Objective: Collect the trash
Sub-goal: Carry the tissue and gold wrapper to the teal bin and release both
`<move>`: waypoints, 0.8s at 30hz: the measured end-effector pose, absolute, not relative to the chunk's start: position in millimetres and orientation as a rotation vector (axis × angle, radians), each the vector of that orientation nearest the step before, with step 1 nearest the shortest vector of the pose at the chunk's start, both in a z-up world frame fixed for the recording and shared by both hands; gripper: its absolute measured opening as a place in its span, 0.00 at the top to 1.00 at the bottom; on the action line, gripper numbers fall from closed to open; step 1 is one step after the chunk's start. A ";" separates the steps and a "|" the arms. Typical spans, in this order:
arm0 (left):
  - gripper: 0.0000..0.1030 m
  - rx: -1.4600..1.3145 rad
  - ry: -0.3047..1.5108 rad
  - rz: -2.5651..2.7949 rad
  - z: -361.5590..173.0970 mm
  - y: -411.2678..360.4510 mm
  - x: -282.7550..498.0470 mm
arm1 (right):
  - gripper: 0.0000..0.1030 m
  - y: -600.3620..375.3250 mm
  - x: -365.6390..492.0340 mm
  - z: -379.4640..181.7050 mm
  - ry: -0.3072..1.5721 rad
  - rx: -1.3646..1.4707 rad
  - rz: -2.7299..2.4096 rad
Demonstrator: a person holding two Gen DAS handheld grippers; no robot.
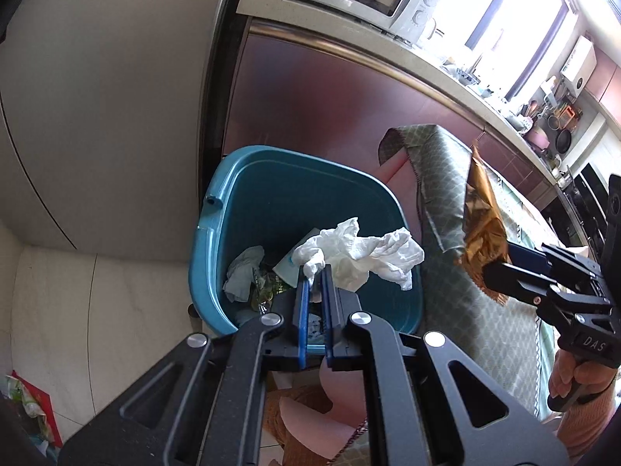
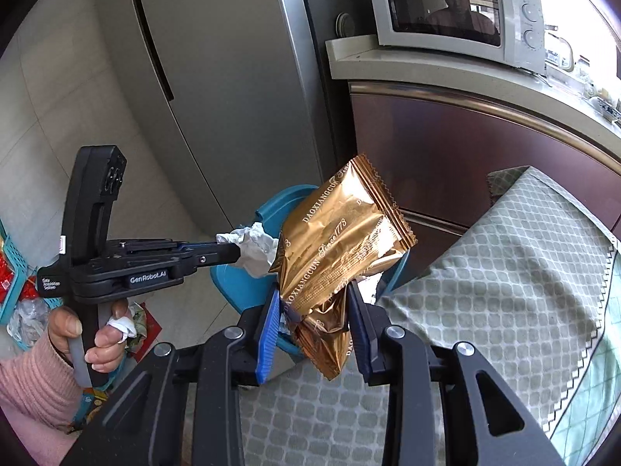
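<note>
Left gripper [image 1: 315, 272] tight on white tissue [image 1: 361, 252] above blue bin [image 1: 217, 209], right gripper [image 2: 314, 295] clamped around gold wrapper [image 2: 341, 248].

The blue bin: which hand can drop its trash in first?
Probably the left. The left gripper holds the white tissue right over the blue bin, while the right gripper holds its gold wrapper over the table edge.

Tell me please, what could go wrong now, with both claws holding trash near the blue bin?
1. The white tissue in the left claw hangs across the blue bin's near rim, so when released it may catch there or slide outside.
2. The gold wrapper in the right claw looks to be over the table's green cloth, not the bin; releasing now would probably miss.
</note>
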State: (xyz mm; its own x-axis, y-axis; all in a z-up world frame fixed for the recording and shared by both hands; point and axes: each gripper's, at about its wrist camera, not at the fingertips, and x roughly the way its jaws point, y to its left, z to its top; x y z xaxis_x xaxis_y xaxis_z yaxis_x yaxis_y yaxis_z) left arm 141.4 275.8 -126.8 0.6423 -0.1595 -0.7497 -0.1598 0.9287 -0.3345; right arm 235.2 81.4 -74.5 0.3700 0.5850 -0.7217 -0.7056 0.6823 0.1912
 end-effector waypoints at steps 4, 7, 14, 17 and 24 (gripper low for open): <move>0.94 -0.361 0.908 0.013 -137.3 270.6 148.8 | 0.69 98.1 246.5 -82.6 0.891 -0.177 0.837; 0.93 -0.338 0.929 0.020 -146.2 266.7 154.6 | 0.68 110.0 254.4 -89.4 0.920 -0.189 0.847; 0.92 -0.320 0.983 0.025 -168.7 259.5 168.7 | 0.65 135.0 270.2 -105.3 0.979 -0.216 0.869; 0.88 -0.326 0.994 0.030 -175.6 258.3 175.9 | 0.60 145.5 279.9 -111.9 1.011 -0.193 0.879; 0.86 -0.354 0.984 0.041 -180.4 258.3 183.0 | 0.59 141.1 287.9 -114.7 1.036 -0.120 0.874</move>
State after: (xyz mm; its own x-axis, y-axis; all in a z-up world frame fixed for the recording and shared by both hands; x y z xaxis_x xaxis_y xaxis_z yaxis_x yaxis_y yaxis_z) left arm 183.0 258.3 -180.4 0.5575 -0.1251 -0.8207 -0.1930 0.9420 -0.2746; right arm 287.9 141.1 -114.7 0.2144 0.5755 -0.7892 -0.6814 0.6671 0.3013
